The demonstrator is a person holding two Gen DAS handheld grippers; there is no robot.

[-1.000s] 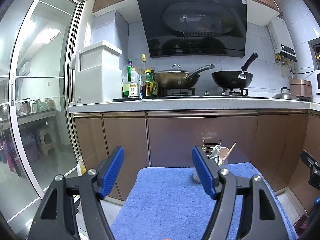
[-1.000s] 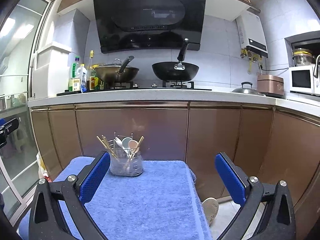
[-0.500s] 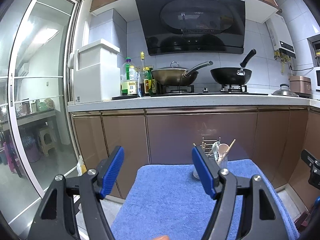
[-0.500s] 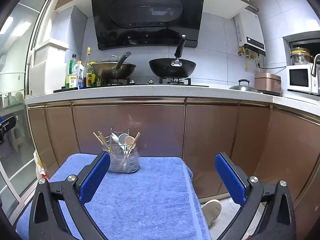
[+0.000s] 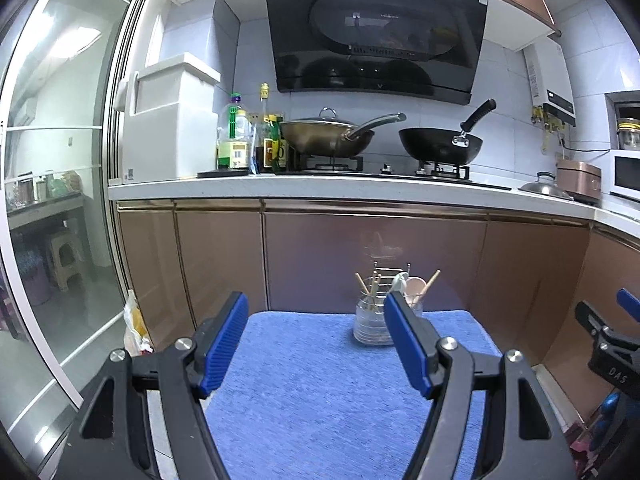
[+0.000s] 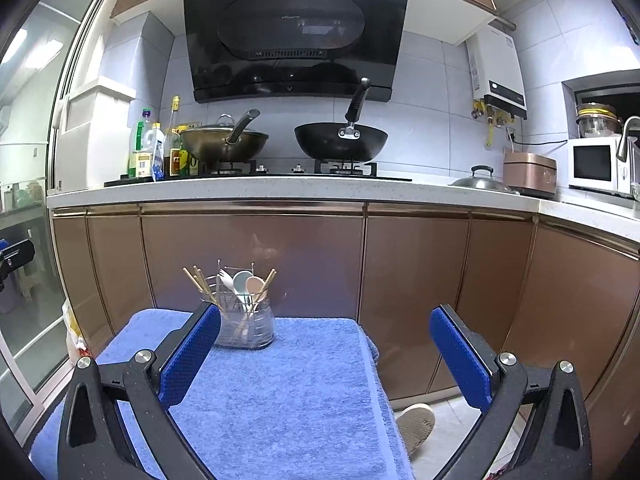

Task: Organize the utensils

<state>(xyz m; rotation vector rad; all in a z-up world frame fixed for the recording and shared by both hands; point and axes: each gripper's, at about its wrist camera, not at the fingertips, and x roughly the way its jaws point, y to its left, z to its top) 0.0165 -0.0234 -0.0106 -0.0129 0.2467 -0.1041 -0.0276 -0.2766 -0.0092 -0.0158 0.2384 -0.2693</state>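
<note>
A clear glass jar (image 6: 248,326) with a wire rack stands at the far edge of a blue towel (image 6: 280,400). It holds wooden chopsticks (image 6: 200,286), a fork and pastel spoons (image 6: 248,284). In the left wrist view the jar (image 5: 370,326) is partly hidden behind my right finger. My left gripper (image 5: 316,340) is open and empty above the towel (image 5: 320,400). My right gripper (image 6: 326,352) is open and empty, well short of the jar. The right gripper also shows at the left wrist view's right edge (image 5: 612,344).
Brown cabinet doors (image 6: 256,256) stand just behind the towel-covered surface. The counter above carries two woks (image 6: 340,142), oil bottles (image 6: 154,156) and a microwave (image 6: 596,170). A glass sliding door (image 5: 52,200) is on the left. A slippered foot (image 6: 416,422) is on the floor at right.
Both grippers have tilted or drawn back slightly, so the jar sits a little higher and farther in each view. Both stay open and empty.
</note>
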